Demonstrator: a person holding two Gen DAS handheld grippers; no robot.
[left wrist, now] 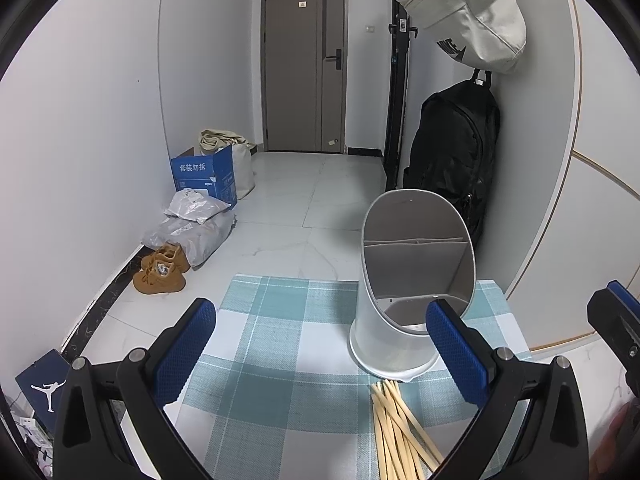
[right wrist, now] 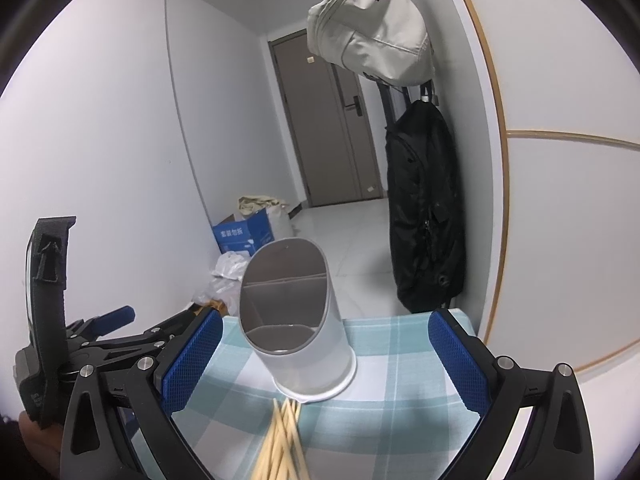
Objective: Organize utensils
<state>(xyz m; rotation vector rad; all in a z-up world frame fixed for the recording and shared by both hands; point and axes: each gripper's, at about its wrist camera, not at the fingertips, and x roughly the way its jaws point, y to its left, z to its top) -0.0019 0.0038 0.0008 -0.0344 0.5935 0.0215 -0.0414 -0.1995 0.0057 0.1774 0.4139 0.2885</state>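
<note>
From my left wrist camera, I see the left gripper [left wrist: 320, 350] spread wide, its 2 blue-padded fingers [left wrist: 182, 350] holding nothing. Using the white utensil holder [left wrist: 404, 304] as my landmark: it stands upright on the teal plaid cloth [left wrist: 280, 360], its slanted oval mouth turned toward me, with a divider visible inside. The holder sits ahead of the gripper, toward its right finger, which overlaps the holder's lower right edge in the picture; I cannot tell whether they touch. A loose bundle of wooden chopsticks [left wrist: 400, 432] lies flat on the cloth just in front of the holder's base, tips nearly at it, close inside my right finger. Right of the holder, part of the right gripper [left wrist: 616, 320] shows at the frame edge. Behind the holder hangs a black backpack [left wrist: 452, 160].

From my right wrist camera, the right gripper [right wrist: 324, 354] is also spread wide and empty. The holder [right wrist: 300, 328] stands centred between its fingers, ahead of them and apart from both. The chopsticks [right wrist: 282, 440], blurred, lie on the cloth [right wrist: 400, 360] directly before the holder's base, running back toward me between the fingers. Left of the holder, the left gripper [right wrist: 132, 332] appears side-on.
</note>
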